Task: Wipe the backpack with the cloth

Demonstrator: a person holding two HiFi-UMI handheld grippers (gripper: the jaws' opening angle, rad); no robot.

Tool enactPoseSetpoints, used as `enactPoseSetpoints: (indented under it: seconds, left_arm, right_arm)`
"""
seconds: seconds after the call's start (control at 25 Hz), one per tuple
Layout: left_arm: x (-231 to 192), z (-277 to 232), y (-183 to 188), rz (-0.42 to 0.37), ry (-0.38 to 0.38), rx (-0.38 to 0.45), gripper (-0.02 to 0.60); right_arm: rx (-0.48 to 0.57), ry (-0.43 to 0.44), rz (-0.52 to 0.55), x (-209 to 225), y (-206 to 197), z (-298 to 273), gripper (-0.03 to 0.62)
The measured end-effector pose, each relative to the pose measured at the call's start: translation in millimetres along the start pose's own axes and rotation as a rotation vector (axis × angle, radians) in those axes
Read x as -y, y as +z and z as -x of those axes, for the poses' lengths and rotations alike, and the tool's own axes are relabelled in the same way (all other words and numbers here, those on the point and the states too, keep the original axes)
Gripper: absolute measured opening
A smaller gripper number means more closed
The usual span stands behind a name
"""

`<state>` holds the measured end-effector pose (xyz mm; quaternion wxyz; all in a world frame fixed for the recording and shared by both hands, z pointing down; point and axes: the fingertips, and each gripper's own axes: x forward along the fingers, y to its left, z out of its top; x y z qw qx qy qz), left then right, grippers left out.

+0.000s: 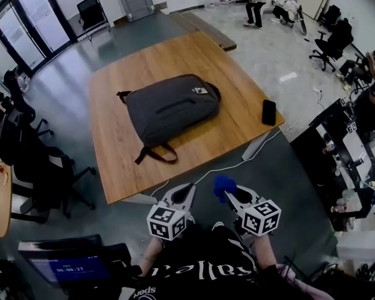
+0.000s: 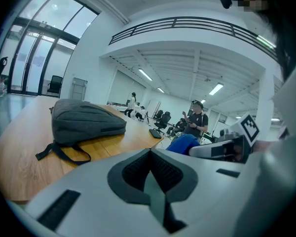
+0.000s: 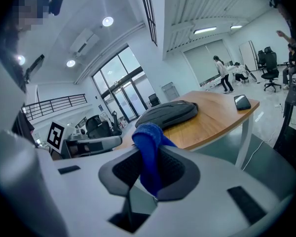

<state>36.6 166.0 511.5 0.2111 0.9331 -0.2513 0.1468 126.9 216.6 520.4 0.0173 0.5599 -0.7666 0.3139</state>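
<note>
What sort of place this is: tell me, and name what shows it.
Most likely an open-plan office or lab workspace: a large wooden table with a backpack on it, wheeled office chairs around the floor, tall glass doors at the far end, and a cluttered desk at the side.

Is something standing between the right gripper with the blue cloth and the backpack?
Nothing visible does. Between the right gripper, shut on the cloth, and the backpack lie only floor and bare table; the phone sits aside.
</note>
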Motion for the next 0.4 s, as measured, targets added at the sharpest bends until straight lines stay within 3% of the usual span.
enactPoseSetpoints:
  seconds: [0.4]
  left_arm:
    - [-2.6, 0.0, -0.9, 0.004, 0.004, 0.006, -0.002]
  right_arm:
    - [-0.006, -0.003, 0.0, 0.2, -3.8, -0.4, 0.066]
